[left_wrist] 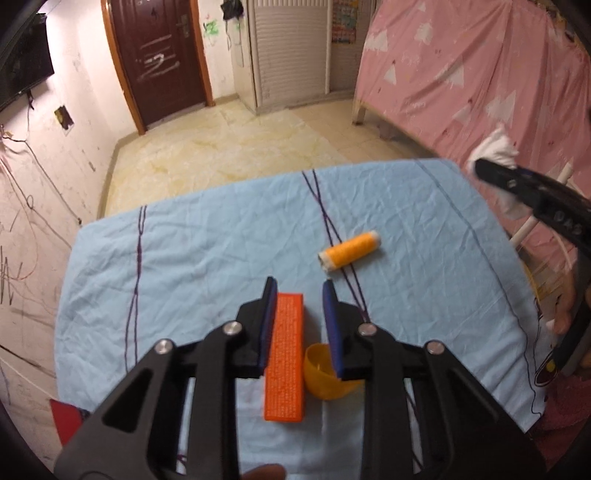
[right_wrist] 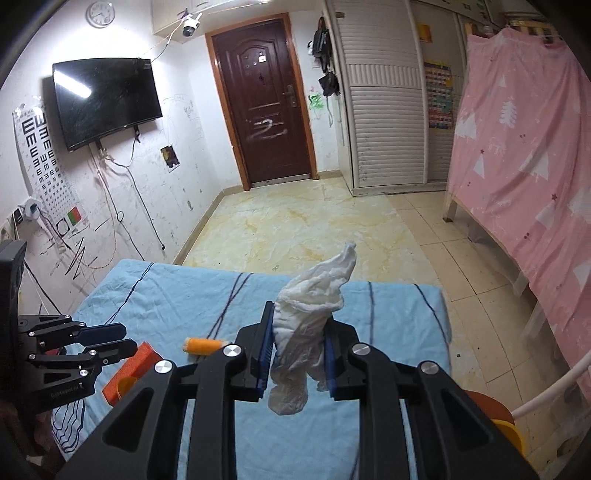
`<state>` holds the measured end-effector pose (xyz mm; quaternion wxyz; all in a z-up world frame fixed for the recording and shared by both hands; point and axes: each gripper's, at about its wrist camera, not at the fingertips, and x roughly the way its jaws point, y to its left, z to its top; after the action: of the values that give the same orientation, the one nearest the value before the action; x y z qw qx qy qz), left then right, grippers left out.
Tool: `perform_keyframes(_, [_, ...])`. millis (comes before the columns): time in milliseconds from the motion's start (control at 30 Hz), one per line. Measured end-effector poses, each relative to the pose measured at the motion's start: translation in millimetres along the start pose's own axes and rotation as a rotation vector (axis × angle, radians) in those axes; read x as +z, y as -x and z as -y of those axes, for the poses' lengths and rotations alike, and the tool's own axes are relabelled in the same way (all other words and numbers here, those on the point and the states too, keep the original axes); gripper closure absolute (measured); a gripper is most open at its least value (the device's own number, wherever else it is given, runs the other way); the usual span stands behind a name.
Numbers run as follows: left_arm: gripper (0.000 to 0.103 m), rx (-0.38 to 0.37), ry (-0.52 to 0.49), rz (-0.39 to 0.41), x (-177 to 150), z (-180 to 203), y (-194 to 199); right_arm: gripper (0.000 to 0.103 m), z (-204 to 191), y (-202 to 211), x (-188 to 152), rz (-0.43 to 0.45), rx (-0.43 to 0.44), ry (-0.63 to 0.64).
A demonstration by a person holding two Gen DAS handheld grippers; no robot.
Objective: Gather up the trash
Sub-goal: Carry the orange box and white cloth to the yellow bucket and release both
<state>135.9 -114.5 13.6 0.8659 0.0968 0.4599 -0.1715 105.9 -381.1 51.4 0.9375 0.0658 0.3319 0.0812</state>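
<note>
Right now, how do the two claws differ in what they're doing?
The right claw is shut on a crumpled white tissue, lifted above the blue cloth. The left claw is open and holds nothing, sitting over an orange box. Both are black with blue pads.

A small room with white walls [right_wrist: 192, 122] scrawled over with marks and trailing cables. A dark brown door [right_wrist: 264, 99] in an orange-brown frame stands at the far end; left of it hangs a black television [right_wrist: 105, 99], with an eye chart [right_wrist: 46, 162] beside it and a round clock [right_wrist: 100, 14] above. Right of the door — a louvred wardrobe [right_wrist: 384, 110]. The floor [right_wrist: 295, 232] is glossy cream tile. A pink patterned curtain [right_wrist: 524, 155] drapes the bed frame on the right.
</note>
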Motion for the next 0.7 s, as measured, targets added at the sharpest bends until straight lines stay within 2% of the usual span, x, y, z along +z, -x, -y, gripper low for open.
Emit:
perform_keyframes(267, [0.079, 0.063, 0.035, -0.075, -7.5, -4.7, -24.0, 0.087, 18.7, 10.0, -13.1, 0.012, -0.010, -0.034])
perform_keyframes(433, [0.077, 0.058, 0.047, -0.090, -7.8, -3.5, -27.9, 0.087, 23.5, 9.0, -17.7, 0.007, -0.002, -0.042])
perform_keyframes(500, [0.067, 0.052, 0.051, -0.108, -7.5, -2.5, -30.9, 0.087, 23.7, 8.1, -18.9, 0.006, -0.001, -0.045])
perform_keyframes(533, [0.055, 0.042, 0.063, -0.126, -7.4, -2.3, -35.2, 0.087, 24.0, 7.9, -20.1, 0.006, 0.001, -0.046])
perform_keyframes(567, [0.050, 0.046, 0.072, -0.134, -8.4, -3.3, -38.4, 0.087, 24.6, 7.5, -21.0, 0.005, 0.001, -0.047])
perform_keyframes(633, [0.050, 0.055, 0.069, -0.137, -11.1, -3.3, -43.2, 0.087, 26.1, 7.0, -21.8, 0.004, 0.001, -0.047])
perform_keyframes(700, [0.060, 0.066, 0.065, -0.141, -14.8, -1.8, -46.3, 0.087, 28.4, 7.4, -22.9, 0.004, -0.001, -0.050])
